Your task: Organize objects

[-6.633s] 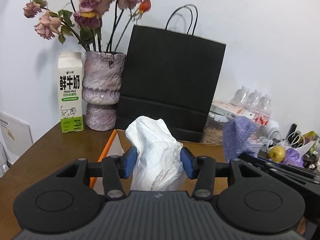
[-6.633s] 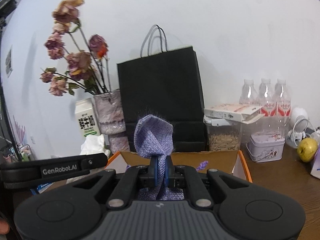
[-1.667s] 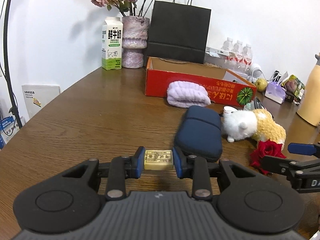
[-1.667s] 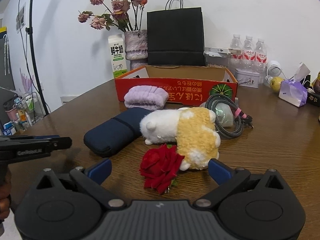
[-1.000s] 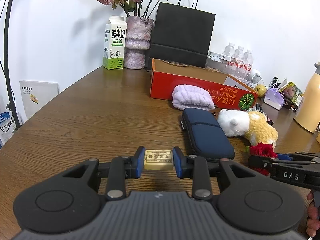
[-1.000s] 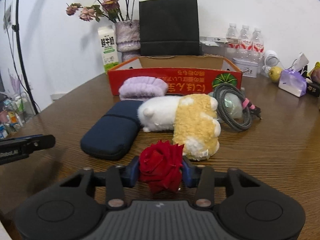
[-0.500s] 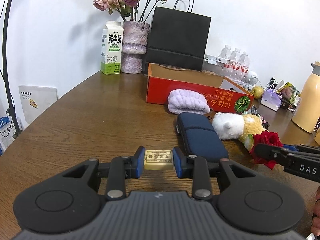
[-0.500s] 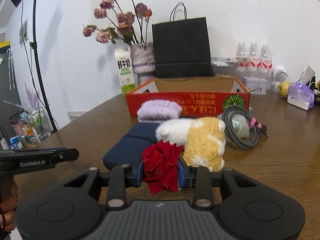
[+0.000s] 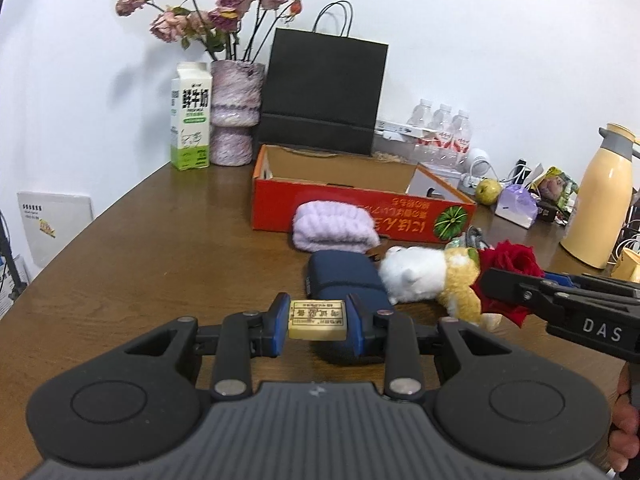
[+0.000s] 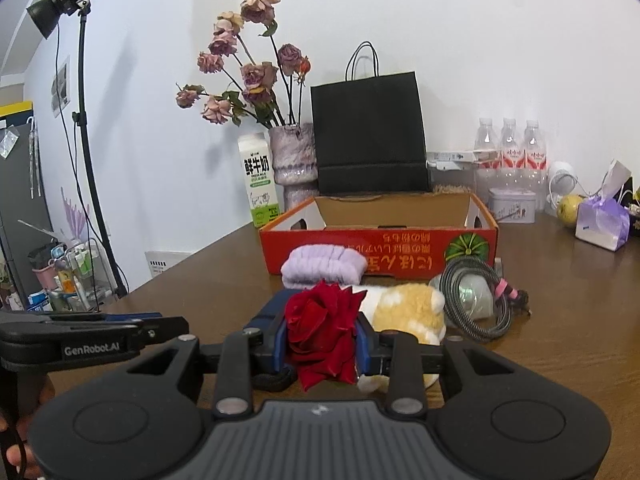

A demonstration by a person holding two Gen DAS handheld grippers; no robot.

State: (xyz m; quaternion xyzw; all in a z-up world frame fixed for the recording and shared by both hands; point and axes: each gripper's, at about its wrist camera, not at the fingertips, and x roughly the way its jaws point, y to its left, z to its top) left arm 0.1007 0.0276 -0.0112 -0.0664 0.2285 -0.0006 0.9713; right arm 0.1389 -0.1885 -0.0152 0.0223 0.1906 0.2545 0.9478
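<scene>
We have the left gripper [image 9: 318,322] pinching a small tan block [image 9: 317,319] and the right gripper [image 10: 321,344] clamping a red rose [image 10: 322,334], both held above the table [image 9: 152,256], short of the red box [image 10: 380,248] near its back edge.

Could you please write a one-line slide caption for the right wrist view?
Right tongs clamp a red rose above the table, facing the open red box.
</scene>
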